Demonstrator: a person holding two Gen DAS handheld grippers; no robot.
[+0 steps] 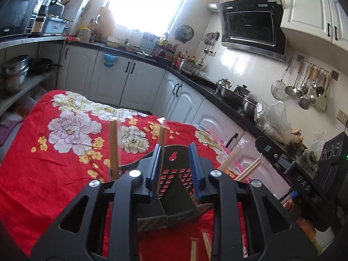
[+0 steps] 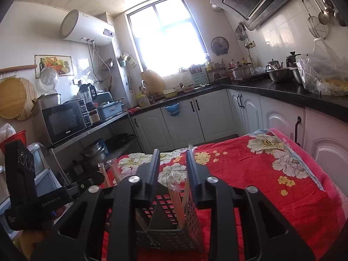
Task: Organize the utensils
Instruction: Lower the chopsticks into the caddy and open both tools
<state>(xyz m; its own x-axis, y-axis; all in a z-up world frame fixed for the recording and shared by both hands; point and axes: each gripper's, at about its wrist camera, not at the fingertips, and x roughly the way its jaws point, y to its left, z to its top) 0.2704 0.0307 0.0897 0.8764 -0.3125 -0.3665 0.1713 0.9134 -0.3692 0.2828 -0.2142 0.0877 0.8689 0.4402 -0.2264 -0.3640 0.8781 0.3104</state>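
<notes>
A black perforated utensil holder (image 1: 174, 182) stands on the red floral cloth (image 1: 54, 169), right under both grippers; it also shows in the right wrist view (image 2: 171, 224). Wrapped chopsticks (image 1: 113, 145) stand upright in it, and more (image 1: 243, 165) lean out to the right. Loose chopsticks (image 1: 200, 245) lie on the cloth near the camera. My left gripper (image 1: 175, 158) is open and empty above the holder. My right gripper (image 2: 173, 165) is open and empty above the holder, with wrapped chopsticks (image 2: 176, 200) standing between its fingers (image 2: 192, 169).
The table carries only the holder and chopsticks; the red cloth (image 2: 261, 174) stretches away. White cabinets (image 1: 139, 80) and a black counter (image 2: 282, 91) with pots run behind and to the right. Shelves with a microwave (image 2: 63, 121) stand to the left.
</notes>
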